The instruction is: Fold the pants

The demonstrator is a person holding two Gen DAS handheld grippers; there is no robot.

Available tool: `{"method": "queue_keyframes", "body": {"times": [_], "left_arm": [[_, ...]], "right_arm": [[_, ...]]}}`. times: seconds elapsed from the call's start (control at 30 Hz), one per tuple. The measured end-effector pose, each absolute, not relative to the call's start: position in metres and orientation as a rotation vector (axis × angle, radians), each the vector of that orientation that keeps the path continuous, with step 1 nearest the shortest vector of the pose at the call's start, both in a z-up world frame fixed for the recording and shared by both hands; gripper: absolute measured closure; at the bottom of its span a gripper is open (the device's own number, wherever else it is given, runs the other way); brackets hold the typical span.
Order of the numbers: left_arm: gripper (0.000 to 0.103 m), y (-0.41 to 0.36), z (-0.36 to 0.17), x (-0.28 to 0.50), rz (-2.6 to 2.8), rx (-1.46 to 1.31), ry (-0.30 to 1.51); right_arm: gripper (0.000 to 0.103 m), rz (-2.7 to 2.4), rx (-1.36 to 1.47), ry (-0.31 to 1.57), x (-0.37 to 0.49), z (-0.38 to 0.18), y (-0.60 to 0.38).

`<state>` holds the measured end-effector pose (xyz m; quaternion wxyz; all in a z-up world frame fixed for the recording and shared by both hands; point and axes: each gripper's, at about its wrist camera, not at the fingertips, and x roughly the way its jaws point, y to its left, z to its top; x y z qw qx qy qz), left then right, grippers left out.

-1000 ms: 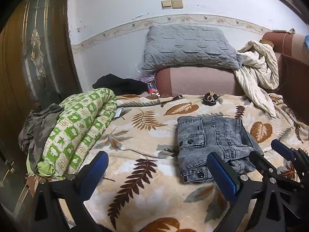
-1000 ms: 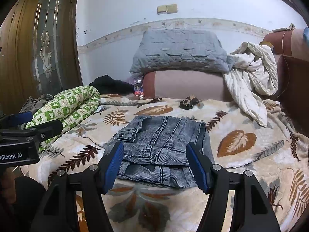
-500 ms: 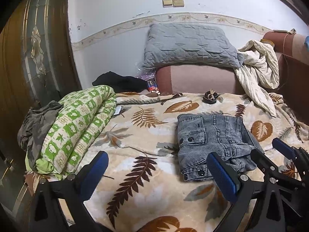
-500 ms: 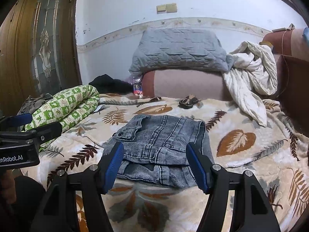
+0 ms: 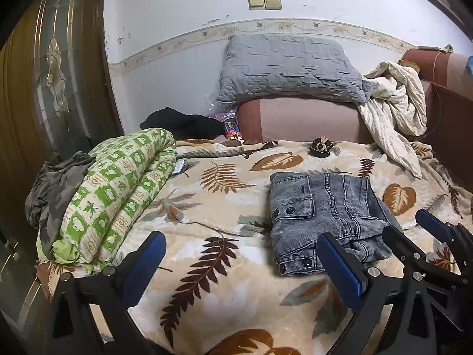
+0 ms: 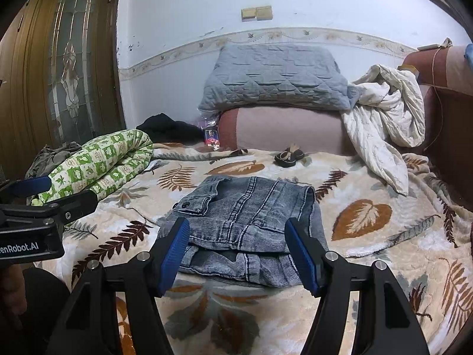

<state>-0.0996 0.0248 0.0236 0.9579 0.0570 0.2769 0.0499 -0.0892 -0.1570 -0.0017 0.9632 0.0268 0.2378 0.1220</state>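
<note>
Since the pants (image 6: 248, 222) already lie in a compact folded bundle on the bed (image 6: 369, 254), your next move turns on which gripper sits closer. Your right gripper (image 6: 241, 256) hovers spread and empty, its jaws straddling the bundle's near edge, the jeans straight ahead. Your left gripper (image 5: 241, 261), also spread and empty, points at bare blanket, the pants (image 5: 325, 219) off to its right. The fold looks nearly finished; I'd judge the right better placed for any tidying.
</note>
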Motion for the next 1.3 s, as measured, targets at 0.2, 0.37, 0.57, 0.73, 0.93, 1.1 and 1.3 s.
{"method": "queue_keyframes", "body": {"times": [0.2, 0.37, 0.57, 0.73, 0.93, 1.1, 1.3], "left_arm": [[0.000, 0.0259, 0.0235, -0.0995, 0.107, 0.116, 0.563], [0.000, 0.0274, 0.0226, -0.0992, 0.107, 0.114, 0.569], [0.000, 0.0260, 0.0226, -0.0987, 0.099, 0.113, 0.567], [0.000, 0.0259, 0.0237, -0.0992, 0.089, 0.104, 0.565], [0.000, 0.0261, 0.0259, -0.1010, 0.082, 0.096, 0.557], [0.000, 0.0247, 0.0257, -0.1009, 0.076, 0.099, 0.558], [0.000, 0.0244, 0.0258, -0.1014, 0.071, 0.090, 0.559]], "right_arm": [[0.035, 0.254, 0.046, 0.486, -0.0886, -0.0029, -0.1565], [0.035, 0.257, 0.044, 0.486, -0.0891, -0.0028, -0.1565], [0.035, 0.256, 0.046, 0.485, -0.0894, -0.0027, -0.1564], [0.035, 0.257, 0.042, 0.486, -0.0886, -0.0024, -0.1566], [0.035, 0.260, 0.038, 0.488, -0.0882, -0.0027, -0.1558], [0.035, 0.260, 0.039, 0.487, -0.0878, -0.0030, -0.1558], [0.035, 0.260, 0.039, 0.487, -0.0879, -0.0029, -0.1559]]}}
